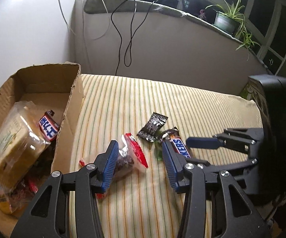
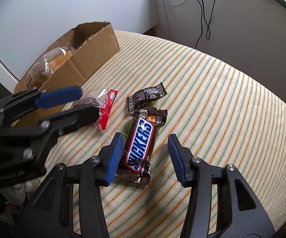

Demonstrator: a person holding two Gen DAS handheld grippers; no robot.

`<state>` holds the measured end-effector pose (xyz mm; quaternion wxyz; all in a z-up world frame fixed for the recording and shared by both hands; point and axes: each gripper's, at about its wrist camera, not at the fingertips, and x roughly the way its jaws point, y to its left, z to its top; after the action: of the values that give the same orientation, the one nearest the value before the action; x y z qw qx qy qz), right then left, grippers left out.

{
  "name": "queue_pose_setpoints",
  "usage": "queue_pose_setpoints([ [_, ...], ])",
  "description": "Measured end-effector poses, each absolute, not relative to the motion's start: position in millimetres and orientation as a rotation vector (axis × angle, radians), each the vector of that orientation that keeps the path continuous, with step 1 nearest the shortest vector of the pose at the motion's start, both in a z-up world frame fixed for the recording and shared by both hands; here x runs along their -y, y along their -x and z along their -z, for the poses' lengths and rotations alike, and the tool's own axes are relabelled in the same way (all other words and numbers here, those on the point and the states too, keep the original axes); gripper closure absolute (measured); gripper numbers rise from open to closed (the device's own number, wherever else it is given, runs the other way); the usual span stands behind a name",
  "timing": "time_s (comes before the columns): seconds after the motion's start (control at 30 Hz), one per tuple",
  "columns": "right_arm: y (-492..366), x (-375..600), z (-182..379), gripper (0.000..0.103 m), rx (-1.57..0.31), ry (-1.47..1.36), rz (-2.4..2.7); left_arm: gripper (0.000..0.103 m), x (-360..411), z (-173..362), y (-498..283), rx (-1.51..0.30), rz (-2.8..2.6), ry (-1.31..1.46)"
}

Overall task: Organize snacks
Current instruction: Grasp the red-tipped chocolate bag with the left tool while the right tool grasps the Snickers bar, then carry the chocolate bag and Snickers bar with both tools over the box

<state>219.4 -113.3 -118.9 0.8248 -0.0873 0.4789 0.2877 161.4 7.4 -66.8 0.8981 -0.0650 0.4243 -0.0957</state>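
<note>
Brown-wrapped, the Snickers bar [image 2: 141, 148] lies flat on the striped cloth [image 2: 222, 99], between the blue pads of the right gripper [image 2: 144, 156]. Its jaws stand partly apart around the bar: the left pad is just beside the wrapper's edge, the right pad is clear of it, so the bar is not gripped. Just beyond the bar's far end lies a small dark candy wrapper [image 2: 148, 95], and a bit of green shows beside the two.

To the left, a clear packet with red ends [image 1: 130, 154] holding dark pieces rests on the cloth. The left gripper [image 1: 139, 162] is lowered over it with jaws partly apart; its left pad is against the packet's side, while the right pad stands well clear, nearer the Snickers.

Further left sits an open cardboard box [image 1: 71, 107] at the edge of the cloth. Inside it are a bagged loaf-like pack [image 1: 17, 142], another Snickers-type bar [image 1: 48, 127] and more wrapped snacks. Black cables [image 1: 127, 39] hang down the wall behind, and potted plants [image 1: 228, 17] stand on the ledge.
</note>
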Motion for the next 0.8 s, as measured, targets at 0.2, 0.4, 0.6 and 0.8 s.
queue_pose_setpoints([
  [0.2, -220, 123, 122, 0.072, -1.028, 0.196, -0.609, 0.059, -5, 76, -175, -0.920, 0.169, 0.100],
  [0.4, -216, 136, 121, 0.073, -1.024, 0.217, -0.590, 0.059, -1, 81, -173, -0.947, 0.183, 0.087],
  [0.6, -210, 149, 120, 0.073, -1.021, 0.219, -0.583, 0.059, 5, 83, -153, -0.933, 0.205, 0.051],
  [0.8, -205, 153, 121, 0.073, -1.020, 0.215, -0.582, 0.054, 13, 88, -134, -0.896, 0.240, -0.008],
])
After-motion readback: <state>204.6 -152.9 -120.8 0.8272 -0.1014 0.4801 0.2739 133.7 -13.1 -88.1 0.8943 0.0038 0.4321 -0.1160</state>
